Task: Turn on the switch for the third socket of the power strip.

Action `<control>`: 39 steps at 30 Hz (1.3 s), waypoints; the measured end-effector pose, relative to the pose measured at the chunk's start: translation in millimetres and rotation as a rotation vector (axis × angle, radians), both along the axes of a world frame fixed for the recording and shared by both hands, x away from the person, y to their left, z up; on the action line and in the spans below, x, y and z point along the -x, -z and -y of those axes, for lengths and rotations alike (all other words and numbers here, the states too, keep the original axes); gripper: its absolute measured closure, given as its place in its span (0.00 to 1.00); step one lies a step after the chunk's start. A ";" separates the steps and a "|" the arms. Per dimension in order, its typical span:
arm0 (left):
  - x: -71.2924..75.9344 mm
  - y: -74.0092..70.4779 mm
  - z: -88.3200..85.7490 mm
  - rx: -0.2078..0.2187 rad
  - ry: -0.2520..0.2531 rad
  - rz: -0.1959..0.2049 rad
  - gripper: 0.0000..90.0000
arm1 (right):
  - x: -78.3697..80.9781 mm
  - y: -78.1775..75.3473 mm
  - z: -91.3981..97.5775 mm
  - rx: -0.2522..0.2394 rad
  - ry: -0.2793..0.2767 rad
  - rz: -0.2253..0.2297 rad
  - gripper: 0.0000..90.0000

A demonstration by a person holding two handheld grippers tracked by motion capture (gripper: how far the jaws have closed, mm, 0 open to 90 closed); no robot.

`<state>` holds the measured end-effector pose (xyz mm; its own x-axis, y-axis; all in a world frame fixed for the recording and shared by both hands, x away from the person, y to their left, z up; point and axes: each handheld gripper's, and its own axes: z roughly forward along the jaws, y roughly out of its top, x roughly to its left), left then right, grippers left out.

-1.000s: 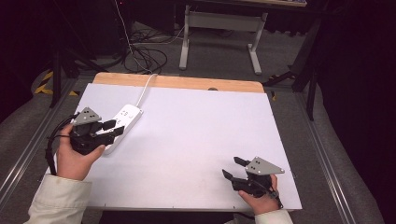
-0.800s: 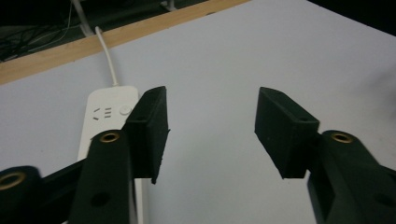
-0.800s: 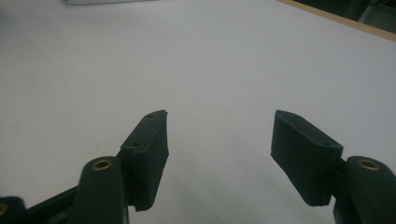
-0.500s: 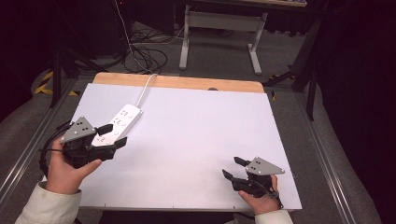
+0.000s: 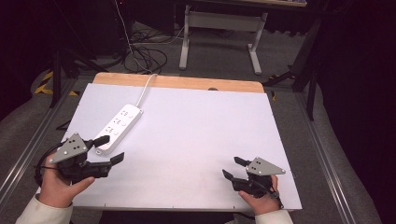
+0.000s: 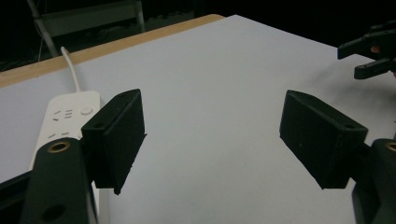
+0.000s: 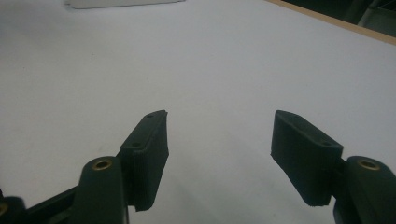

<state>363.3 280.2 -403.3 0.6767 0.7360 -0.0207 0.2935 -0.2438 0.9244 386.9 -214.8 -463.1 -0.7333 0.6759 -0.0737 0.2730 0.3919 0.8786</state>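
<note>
1. At the near left corner of the white worktop (image 5: 196,135), a hand (image 5: 58,189) in a cream sleeve holds the left gripper (image 5: 111,149), its grey three-cornered plate tilted on top.
2. The left gripper's jaws stand wide apart with nothing between them. In the high view one jaw tip lies just at the near end of the power strip and the other points across bare worktop. Whether the tip touches the strip I cannot tell.
3. The white power strip (image 5: 119,127) lies flat on the left part of the worktop, set at a slant, its near end by the left gripper. Its white cord (image 5: 144,88) runs from the far end over the wooden far edge (image 5: 177,83) of the worktop to the floor.
4. In the left gripper view the strip (image 6: 65,119) shows beside and behind the left-hand jaw, sockets and a round button facing up, with its cord (image 6: 70,70) leading away.
5. The middle of the worktop is bare white surface.
6. At the near right, a second hand (image 5: 261,203) holds the right gripper (image 5: 233,167), low over the worktop near its front edge and well apart from the strip.
7. The right gripper's jaws are likewise spread, holding nothing; in the right gripper view (image 7: 217,154) only white worktop lies between them.
8. Beyond the worktop, cables (image 5: 144,53) lie on the grey floor beside a metal frame (image 5: 222,28).
</note>
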 end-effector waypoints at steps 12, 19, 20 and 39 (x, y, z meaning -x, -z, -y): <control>6.5 31.3 -19.5 0.059 0.043 -0.022 0.19 | 0.2 -0.1 0.1 0.001 -0.001 0.004 0.41; 3.8 48.9 -23.7 0.029 0.042 -0.023 0.20 | 0.4 -0.1 -0.4 0.000 -0.003 0.002 0.41; 3.5 51.2 -23.5 0.024 0.044 -0.022 0.20 | 0.4 -0.1 -0.4 -0.001 -0.003 0.002 0.41; 8.0 79.5 -30.1 -0.007 0.048 -0.017 0.17 | -0.2 1.0 0.6 -0.005 -0.001 -0.007 0.41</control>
